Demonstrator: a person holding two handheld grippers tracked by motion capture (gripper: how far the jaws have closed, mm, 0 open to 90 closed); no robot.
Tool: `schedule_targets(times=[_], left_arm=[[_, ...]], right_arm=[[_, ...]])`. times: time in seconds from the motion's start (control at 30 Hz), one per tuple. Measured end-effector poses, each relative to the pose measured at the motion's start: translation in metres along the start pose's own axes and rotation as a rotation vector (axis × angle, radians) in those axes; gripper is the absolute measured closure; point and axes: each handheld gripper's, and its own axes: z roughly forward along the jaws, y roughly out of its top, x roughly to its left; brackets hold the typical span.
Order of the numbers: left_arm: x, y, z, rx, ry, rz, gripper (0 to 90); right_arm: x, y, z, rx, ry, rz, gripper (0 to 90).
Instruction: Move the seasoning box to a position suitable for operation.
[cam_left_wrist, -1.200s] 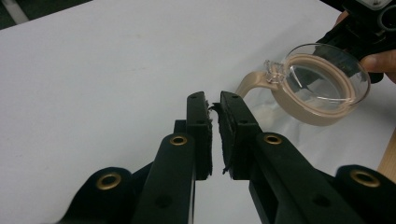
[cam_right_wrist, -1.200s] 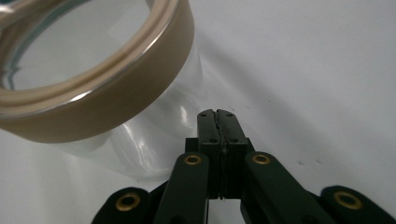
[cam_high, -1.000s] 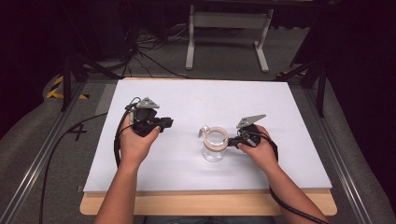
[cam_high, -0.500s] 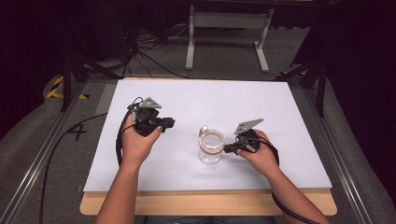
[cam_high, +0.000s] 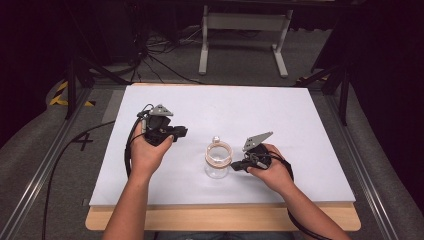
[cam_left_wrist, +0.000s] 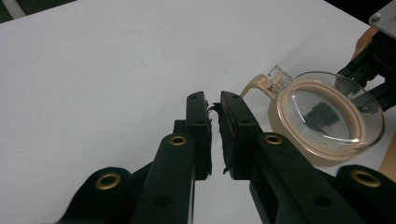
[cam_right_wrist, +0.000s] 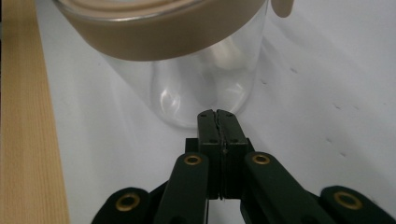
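Note:
A clear glass jar (cam_high: 218, 161) with a beige-rimmed lid stands on the white mat (cam_high: 260, 110), near its front middle. My right gripper (cam_high: 234, 166) is shut, and its tips (cam_right_wrist: 217, 113) sit against the low part of the jar's (cam_right_wrist: 187, 74) glass wall with nothing held. My left gripper (cam_high: 182, 131) hovers to the jar's left and points toward it. Its jaws (cam_left_wrist: 214, 100) stand a narrow slit apart with nothing between them. In the left gripper view the jar (cam_left_wrist: 327, 116) shows its lid tab, and the right gripper (cam_left_wrist: 373, 60) is behind it.
The wooden table edge (cam_high: 225, 222) runs along the front just behind the jar's side of the mat, and it shows close by in the right gripper view (cam_right_wrist: 23, 140). A metal stand (cam_high: 245, 30) and cables lie on the floor beyond the table.
My right gripper has moved left and toward the front edge, and the jar has slid the same way with it. The left hand has kept still.

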Motion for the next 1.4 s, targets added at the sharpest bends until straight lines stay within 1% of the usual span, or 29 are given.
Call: schedule_targets(times=[0.07,0.2,0.27,0.33,0.37,0.4,0.43,0.5,0.53,0.57,0.6,0.63,0.67,0.73,0.77,0.8,0.83,0.87,0.9,0.97,1.03,1.07,1.1,1.17,1.2,1.27,1.33,1.37,1.4], left_arm=[[0.0,0.0,0.0,0.001,-0.001,0.006,82.4],[0.001,0.0,0.0,0.004,-0.006,0.002,82.3],[0.001,0.0,0.001,0.002,-0.007,0.009,82.2],[0.0,0.0,0.001,0.006,-0.008,0.011,82.0],[-0.001,0.0,0.0,0.022,-0.005,0.011,81.8],[-0.001,0.0,0.0,0.022,-0.005,0.011,81.7],[0.0,-0.001,0.0,0.003,-0.014,0.013,81.4],[0.002,-0.001,-0.003,0.008,-0.01,0.016,80.8],[0.002,-0.001,-0.003,0.008,-0.01,0.016,80.2],[0.003,-0.002,-0.005,0.011,-0.005,0.017,80.2],[0.004,-0.002,-0.005,0.004,-0.002,0.021,79.5],[0.005,-0.003,-0.007,0.008,-0.01,0.016,79.2],[0.006,-0.004,-0.008,0.003,-0.015,0.018,78.4],[0.007,-0.006,-0.012,0.008,-0.018,0.026,76.4],[0.008,-0.007,-0.014,0.001,-0.013,0.018,75.8],[0.009,-0.008,-0.015,-0.001,-0.011,0.029,75.4],[0.01,-0.009,-0.016,-0.002,-0.016,0.02,74.9],[0.01,-0.01,-0.017,-0.008,-0.014,0.007,74.4],[0.012,-0.011,-0.019,-0.002,-0.012,0.013,74.2],[0.014,-0.013,-0.02,0.0,-0.006,0.007,73.6],[0.017,-0.015,-0.022,0.0,-0.001,0.005,72.8],[0.019,-0.017,-0.022,0.001,0.002,-0.004,72.6],[0.019,-0.017,-0.022,0.001,0.002,-0.004,72.1],[0.022,-0.019,-0.022,0.0,0.003,-0.016,71.5],[0.024,-0.02,-0.02,-0.002,0.001,-0.015,71.3],[0.028,-0.024,-0.016,0.008,0.004,-0.026,68.8],[0.031,-0.027,-0.014,0.018,0.012,-0.04,66.7],[0.034,-0.029,-0.012,0.016,0.014,-0.042,66.2],[0.037,-0.031,-0.011,0.017,0.015,-0.041,65.4]], right_arm=[[0.001,0.0,0.001,0.001,0.003,-0.002,90.0],[0.005,0.002,0.007,-0.003,0.03,-0.012,90.0],[0.007,0.003,0.01,-0.007,0.037,-0.016,90.0],[0.008,0.004,0.01,-0.003,0.044,-0.028,90.0],[0.008,0.004,0.009,-0.006,0.049,-0.028,90.0],[0.008,0.004,0.009,-0.006,0.049,-0.028,90.0],[0.007,0.006,0.0,-0.018,0.045,-0.033,90.0],[0.005,0.009,-0.011,-0.049,0.021,-0.035,89.7],[0.005,0.009,-0.011,-0.049,0.021,-0.035,89.7],[0.003,0.01,-0.019,-0.075,0.011,-0.031,89.1],[0.001,0.011,-0.031,-0.11,-0.008,-0.017,84.2],[-0.001,0.012,-0.037,-0.128,-0.022,-0.014,82.5],[-0.004,0.012,-0.048,-0.16,-0.046,-0.003,79.9],[-0.009,0.01,-0.061,-0.193,-0.076,0.009,76.7],[-0.012,0.008,-0.066,-0.199,-0.096,0.015,75.2],[-0.016,0.006,-0.072,-0.208,-0.114,0.028,73.9],[-0.019,0.005,-0.076,-0.215,-0.123,0.035,72.8],[-0.023,0.003,-0.08,-0.222,-0.136,0.045,71.6],[-0.026,0.001,-0.085,-0.229,-0.145,0.059,70.9],[-0.032,-0.003,-0.094,-0.245,-0.162,0.084,70.1],[-0.04,-0.007,-0.102,-0.255,-0.188,0.102,69.2],[-0.043,-0.01,-0.106,-0.26,-0.2,0.112,69.0],[-0.043,-0.01,-0.106,-0.26,-0.2,0.112,69.0],[-0.05,-0.015,-0.114,-0.275,-0.22,0.136,68.5],[-0.052,-0.017,-0.117,-0.277,-0.226,0.145,68.1],[-0.058,-0.023,-0.123,-0.282,-0.25,0.162,66.5],[-0.064,-0.031,-0.129,-0.289,-0.251,0.191,63.2],[-0.066,-0.034,-0.131,-0.289,-0.251,0.197,62.5],[-0.07,-0.038,-0.133,-0.29,-0.262,0.205,61.1]])
